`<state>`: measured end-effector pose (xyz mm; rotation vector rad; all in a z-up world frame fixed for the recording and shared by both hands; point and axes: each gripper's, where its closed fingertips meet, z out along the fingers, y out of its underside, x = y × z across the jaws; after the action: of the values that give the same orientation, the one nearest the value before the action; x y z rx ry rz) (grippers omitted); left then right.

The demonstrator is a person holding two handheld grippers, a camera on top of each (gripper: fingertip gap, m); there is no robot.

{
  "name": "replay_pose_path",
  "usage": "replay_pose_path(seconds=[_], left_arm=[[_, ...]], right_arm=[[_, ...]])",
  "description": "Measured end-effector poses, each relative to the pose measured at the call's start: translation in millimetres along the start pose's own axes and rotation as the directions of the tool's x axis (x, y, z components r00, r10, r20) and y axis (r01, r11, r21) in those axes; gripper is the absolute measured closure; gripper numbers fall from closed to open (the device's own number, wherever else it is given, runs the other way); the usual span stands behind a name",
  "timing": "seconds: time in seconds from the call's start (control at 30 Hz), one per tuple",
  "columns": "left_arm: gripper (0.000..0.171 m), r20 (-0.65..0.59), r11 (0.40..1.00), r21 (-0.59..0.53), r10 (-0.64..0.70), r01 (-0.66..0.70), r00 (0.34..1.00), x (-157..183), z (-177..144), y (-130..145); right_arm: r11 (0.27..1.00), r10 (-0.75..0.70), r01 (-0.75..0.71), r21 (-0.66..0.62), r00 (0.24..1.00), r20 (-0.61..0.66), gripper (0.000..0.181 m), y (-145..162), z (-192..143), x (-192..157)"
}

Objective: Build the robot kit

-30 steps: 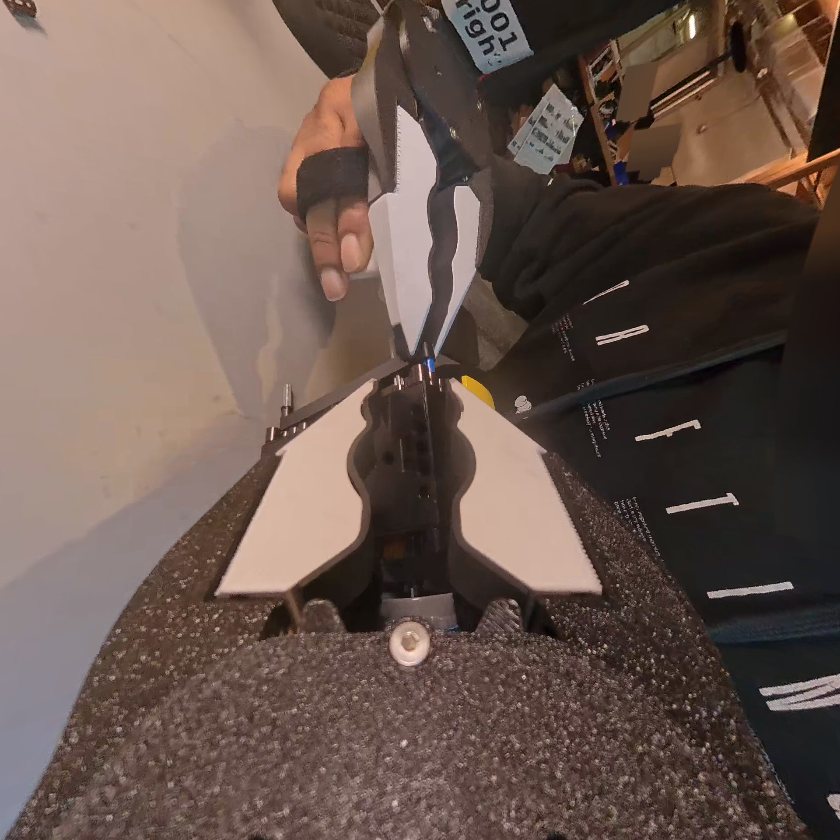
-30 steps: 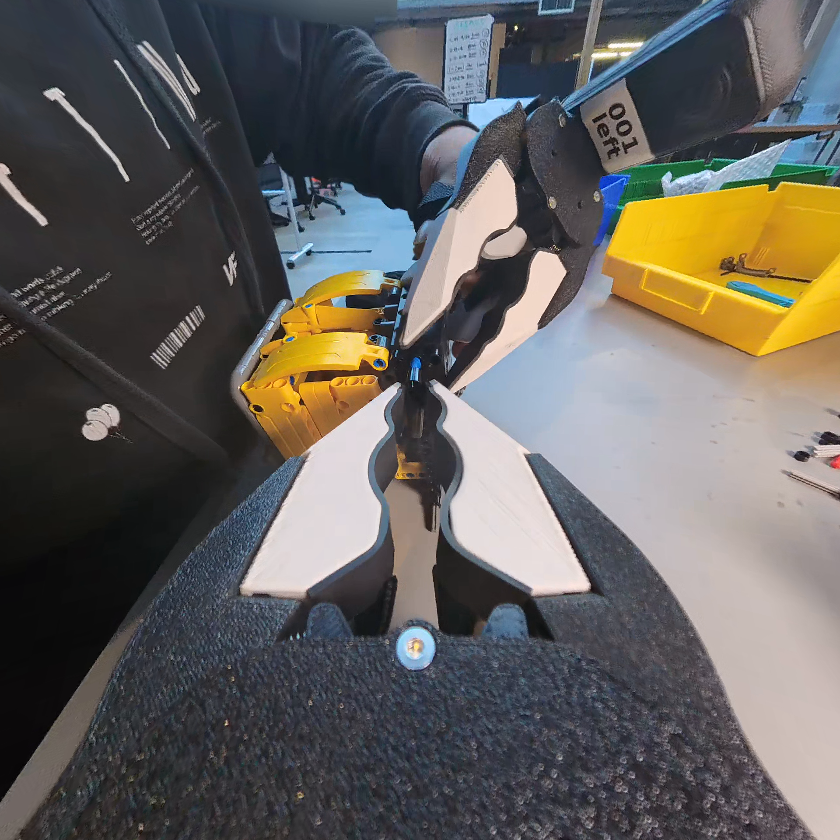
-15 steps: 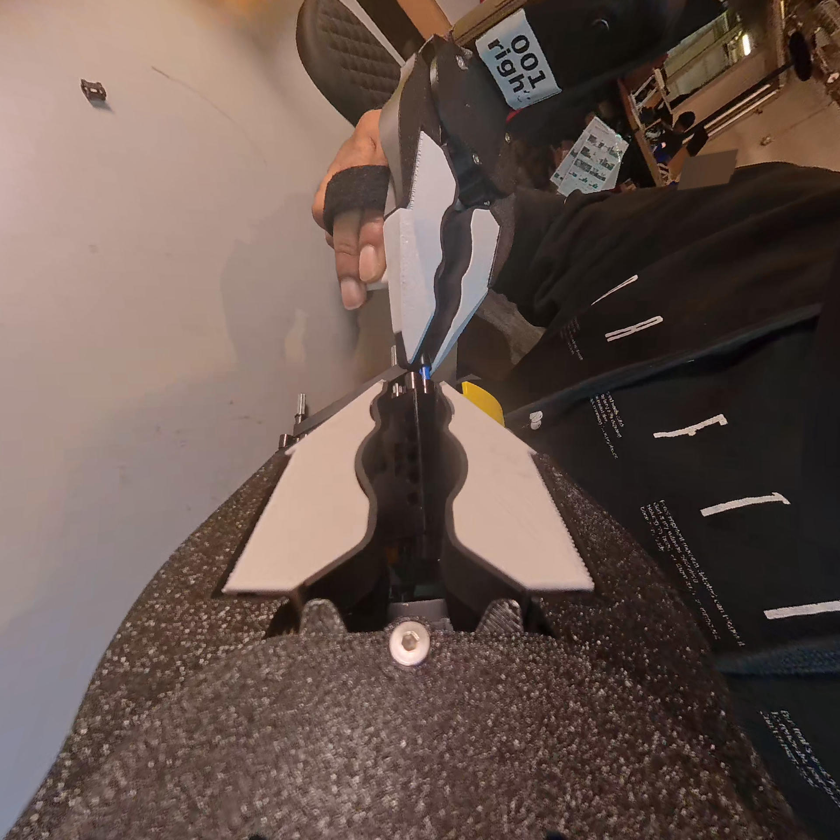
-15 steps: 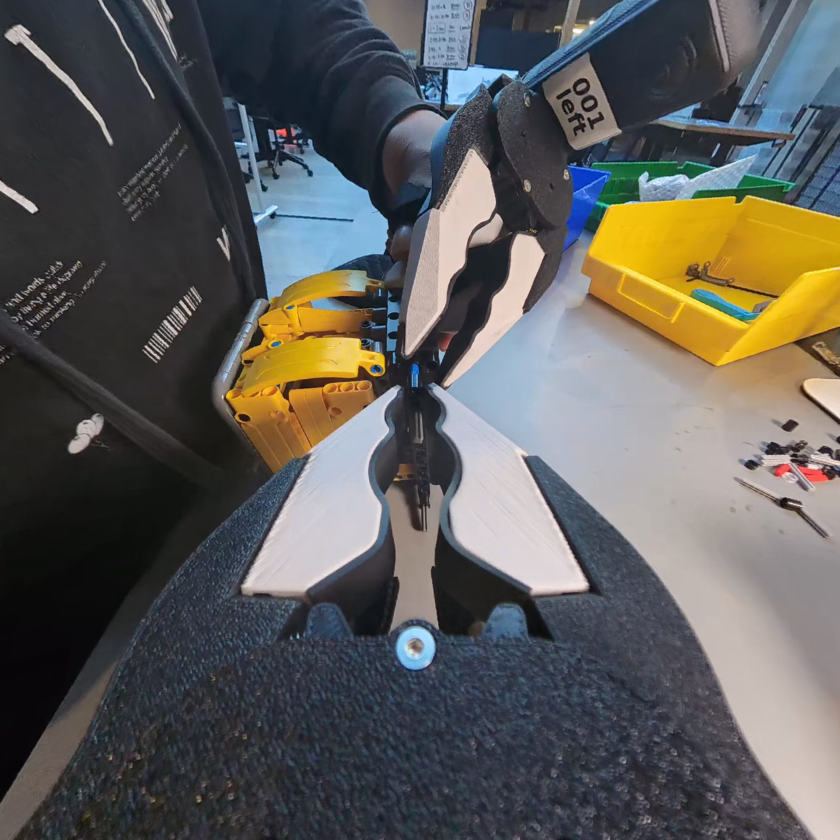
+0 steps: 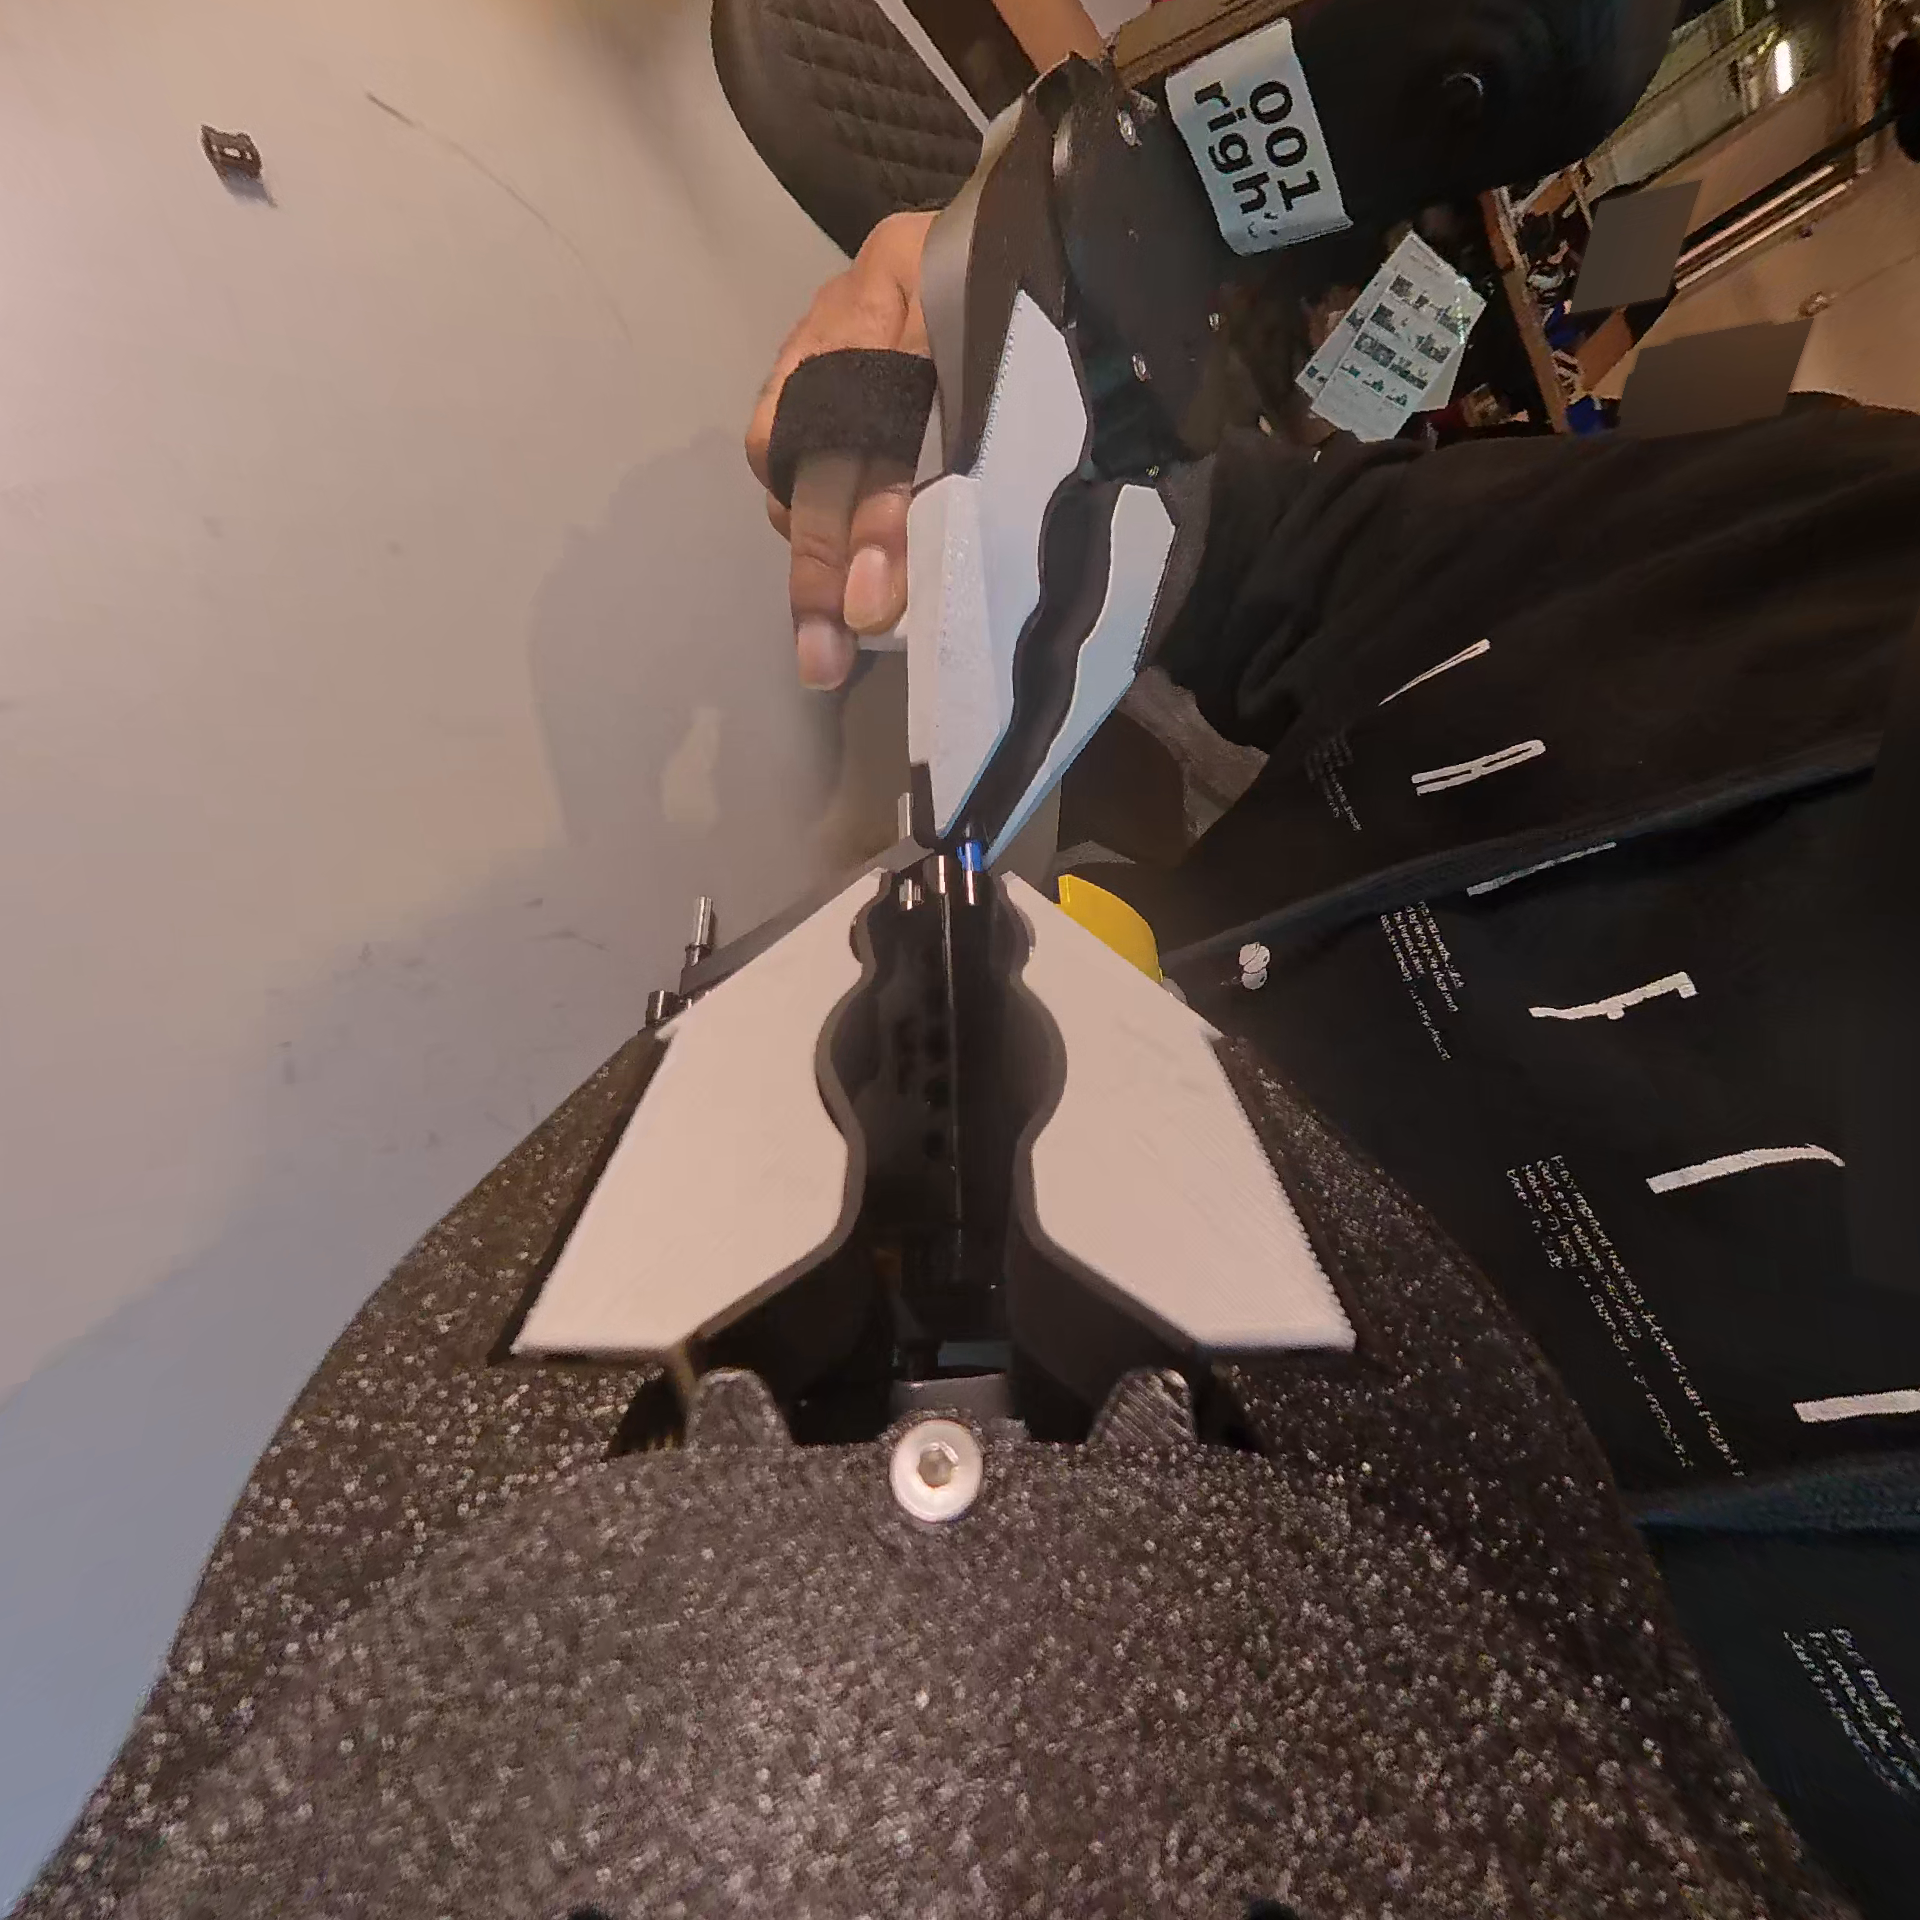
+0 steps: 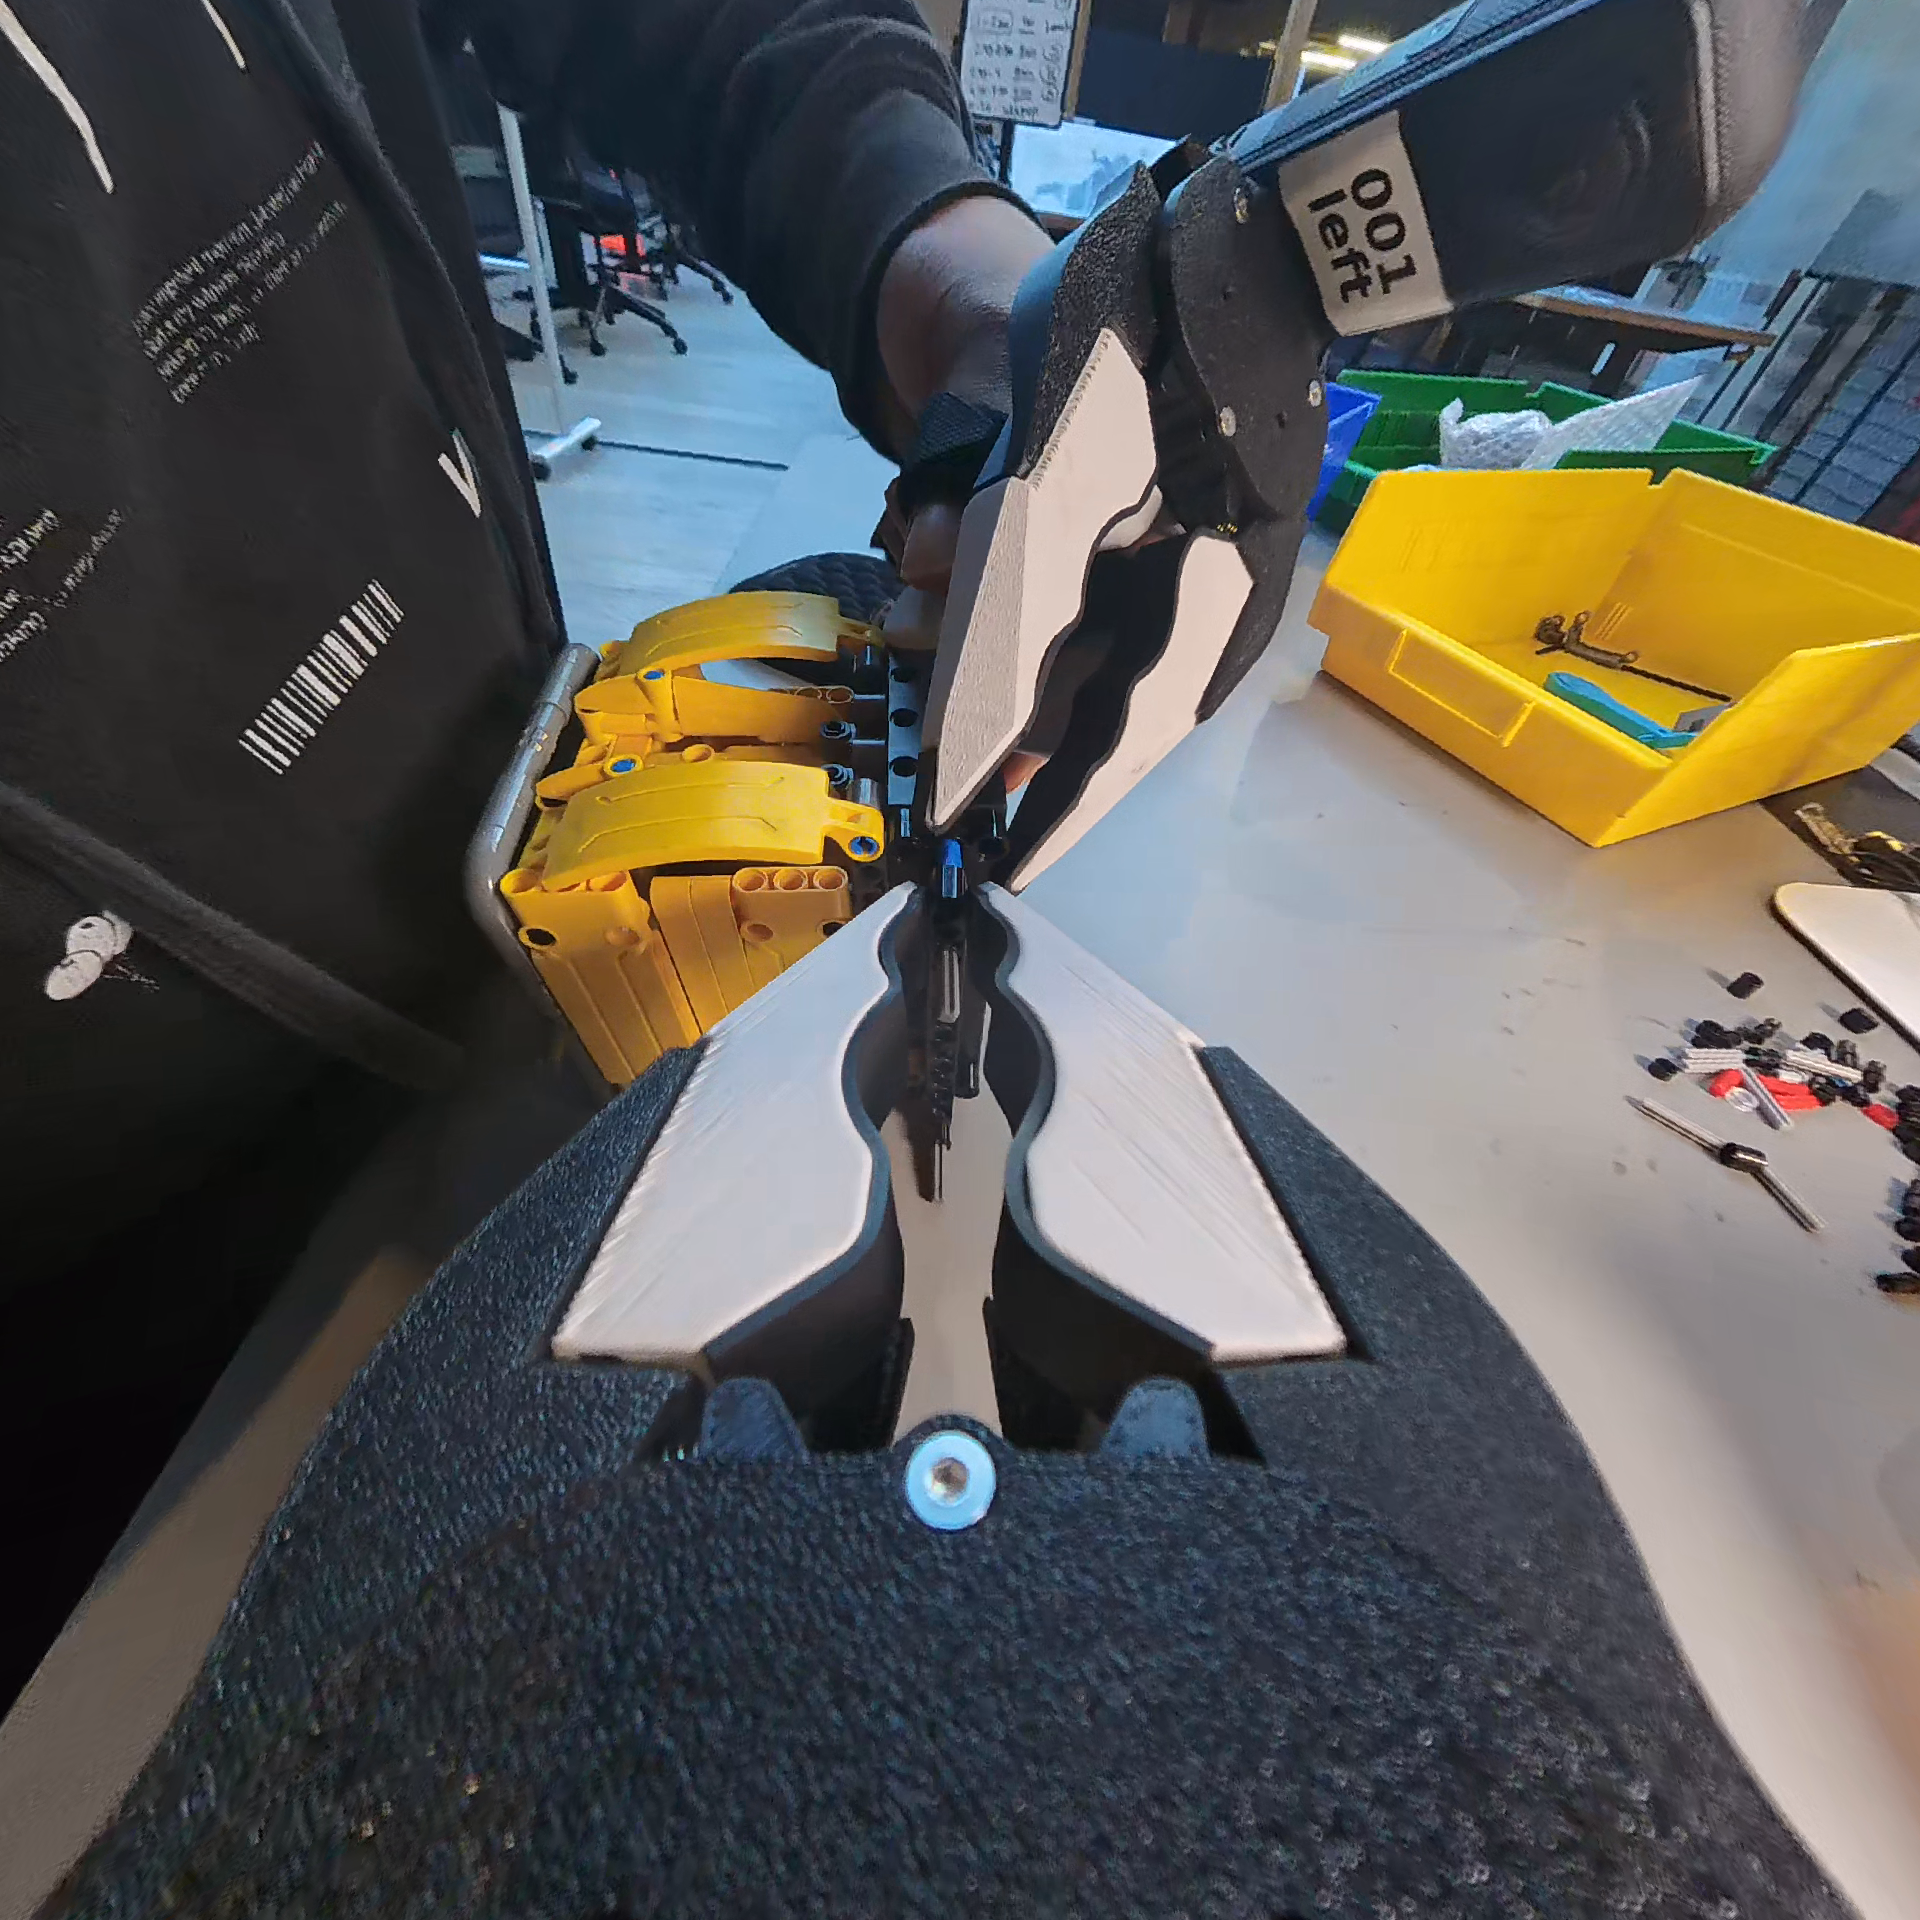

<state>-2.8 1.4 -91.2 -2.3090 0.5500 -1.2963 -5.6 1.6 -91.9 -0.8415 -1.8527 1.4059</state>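
A yellow and black brick model (image 6: pixel 707 831) stands at the table's near edge against a person's black hoodie. My left gripper (image 5: pixel 945 883) is shut on a black holed beam (image 5: pixel 940 1091) of the model; it also shows in the right wrist view (image 6: pixel 982 831), coming down from above. My right gripper (image 6: pixel 945 899) is shut on a small blue pin (image 6: pixel 948 862) and holds it against that beam, tip to tip with the left gripper. In the left wrist view the right gripper (image 5: pixel 966 831) points down with the blue pin (image 5: pixel 969 857) at its tips.
A yellow bin (image 6: pixel 1455 707) with a few parts stands at the right, with green bins (image 6: pixel 1392 436) behind it. Loose small black, red and grey parts (image 6: pixel 1787 1070) and a thin metal tool (image 6: pixel 1725 1153) lie on the grey table (image 6: pixel 1351 935). A black chair (image 5: pixel 852 104) is nearby. The tips of both grippers are at nearly the same place.
Both grippers keep their grip and stay tip to tip. Both have tilted a little: the bin and loose parts have shifted left in the right wrist view.
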Motion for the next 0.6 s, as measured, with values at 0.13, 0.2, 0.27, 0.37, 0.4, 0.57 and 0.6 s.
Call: replay_pose_path(seconds=[0.13,0.2,0.27,0.37,0.4,0.57,0.6], left_arm=[[0.159,-0.003,1.000,0.002,-0.008,0.008,1.000,-1,0,0],[0.159,-0.003,1.000,0.005,-0.012,0.012,1.000,-1,0,0],[0.160,-0.003,1.000,0.010,-0.017,0.017,1.000,-1,-1,0],[0.160,-0.006,1.000,0.015,-0.021,0.021,1.000,-1,-1,0],[0.162,-0.009,1.000,0.020,-0.022,0.022,1.000,0,-1,0],[0.166,-0.020,0.999,0.015,-0.038,0.038,0.999,-1,-2,1],[0.166,-0.021,0.999,0.015,-0.039,0.040,0.999,-1,-2,0]], right_arm=[[1.000,-0.002,0.002,-0.013,0.999,0.050,0.179,0,1,1],[1.000,0.002,-0.001,-0.021,0.997,0.076,0.178,0,2,0],[0.999,-0.004,0.007,-0.040,0.996,0.093,0.179,0,3,0],[0.998,-0.013,0.019,-0.063,0.994,0.107,0.179,-1,5,1],[0.998,-0.003,0.009,-0.059,0.994,0.108,0.179,-1,6,1],[0.998,-0.002,0.007,-0.059,0.996,0.089,0.177,-1,12,-1],[0.999,0.024,-0.021,-0.041,0.996,0.088,0.177,0,12,0]])
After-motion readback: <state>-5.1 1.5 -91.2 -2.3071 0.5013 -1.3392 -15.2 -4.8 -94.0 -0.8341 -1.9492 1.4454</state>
